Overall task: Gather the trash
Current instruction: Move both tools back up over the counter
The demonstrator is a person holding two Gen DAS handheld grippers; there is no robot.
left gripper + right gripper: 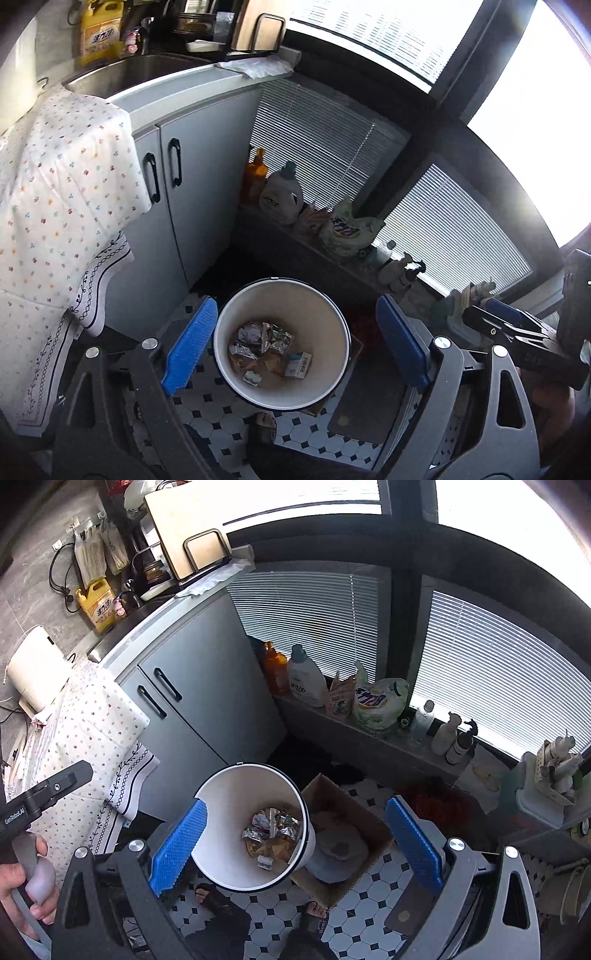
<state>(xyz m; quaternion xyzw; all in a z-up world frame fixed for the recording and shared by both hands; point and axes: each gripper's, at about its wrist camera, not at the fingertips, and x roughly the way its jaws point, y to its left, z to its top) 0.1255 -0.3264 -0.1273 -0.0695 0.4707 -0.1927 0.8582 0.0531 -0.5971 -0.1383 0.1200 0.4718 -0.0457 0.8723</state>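
A white trash bin (236,314) with a dark rim stands on the tiled floor below both grippers; it also shows in the right wrist view (236,786). Crumpled wrappers and a small carton (266,347) lie at its bottom, seen too in the right wrist view (269,830). My left gripper (295,343) is open and empty, high above the bin. My right gripper (295,845) is open and empty, also above the bin. The right gripper's body (517,332) shows at the right edge of the left wrist view. The left gripper's body (40,794) shows at the left of the right wrist view.
A grey sink cabinet (207,686) stands behind the bin. A flowered cloth (66,192) hangs to the left. An open cardboard box (373,823) sits right of the bin. Bottles and detergent bags (373,701) line the window ledge. The person's sandalled feet (214,897) stand on the tiles.
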